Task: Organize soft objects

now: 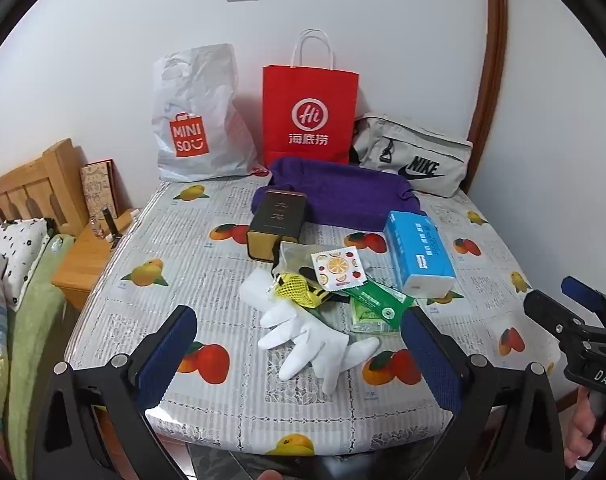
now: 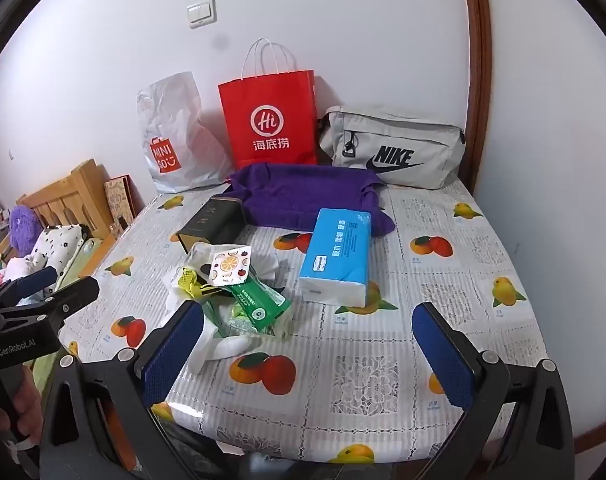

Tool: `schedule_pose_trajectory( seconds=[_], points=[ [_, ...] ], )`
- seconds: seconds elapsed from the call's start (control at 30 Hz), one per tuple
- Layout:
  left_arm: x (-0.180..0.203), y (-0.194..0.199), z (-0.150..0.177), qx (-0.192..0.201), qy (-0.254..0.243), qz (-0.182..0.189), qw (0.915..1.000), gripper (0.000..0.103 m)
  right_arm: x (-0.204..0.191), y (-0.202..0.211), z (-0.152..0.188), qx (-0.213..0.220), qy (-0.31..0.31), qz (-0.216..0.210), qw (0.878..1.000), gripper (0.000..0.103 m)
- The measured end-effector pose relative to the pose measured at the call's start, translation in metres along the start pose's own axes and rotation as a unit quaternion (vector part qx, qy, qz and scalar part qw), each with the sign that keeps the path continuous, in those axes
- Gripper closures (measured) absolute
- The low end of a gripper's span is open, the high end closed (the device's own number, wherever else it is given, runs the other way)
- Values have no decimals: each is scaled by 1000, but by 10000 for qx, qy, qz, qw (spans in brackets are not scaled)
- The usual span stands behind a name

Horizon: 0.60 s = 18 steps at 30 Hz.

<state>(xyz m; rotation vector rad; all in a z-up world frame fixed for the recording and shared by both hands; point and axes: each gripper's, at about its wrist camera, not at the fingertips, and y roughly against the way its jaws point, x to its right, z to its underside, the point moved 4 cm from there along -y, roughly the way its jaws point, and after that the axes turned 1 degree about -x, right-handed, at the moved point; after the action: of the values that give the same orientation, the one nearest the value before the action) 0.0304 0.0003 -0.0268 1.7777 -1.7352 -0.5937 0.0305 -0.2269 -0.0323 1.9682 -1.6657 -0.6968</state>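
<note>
Black grippers [image 1: 299, 344], blue textured pads [image 2: 173, 354], silver screws, white "GenRobot.AI" lettering.

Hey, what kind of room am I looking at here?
Most likely a bedroom at home. A wooden headboard with a spotted pillow stands at the left, a small nightstand sits beside it, and the table wears a fruit-print household cloth.

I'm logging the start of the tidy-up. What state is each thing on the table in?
Left gripper: open, empty.
Right gripper: open, empty.
White glove: lying flat.
Tissue pack: lying down, sealed.
Purple towel: spread out.
Red paper bag: upright against the wall.
White plastic bag: leaning on the wall.
Grey bag: zipped shut.
</note>
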Motion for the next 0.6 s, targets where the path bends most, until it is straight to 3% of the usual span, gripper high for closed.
schedule_pose_trajectory(
  seconds=[0.2,0.33,0.6],
  points=[
    [10,5,-6,60,-161,-17,9999,0,-1,1,0,-16,23,36,10000,0],
    [10,6,-5,90,-145,160,9997,0,-3,-3,1,-15,40,26,10000,0],
    [7,9,-2,175,-188,-4,9997,0,-4,2,0,4,43,48,10000,0]
  ],
)
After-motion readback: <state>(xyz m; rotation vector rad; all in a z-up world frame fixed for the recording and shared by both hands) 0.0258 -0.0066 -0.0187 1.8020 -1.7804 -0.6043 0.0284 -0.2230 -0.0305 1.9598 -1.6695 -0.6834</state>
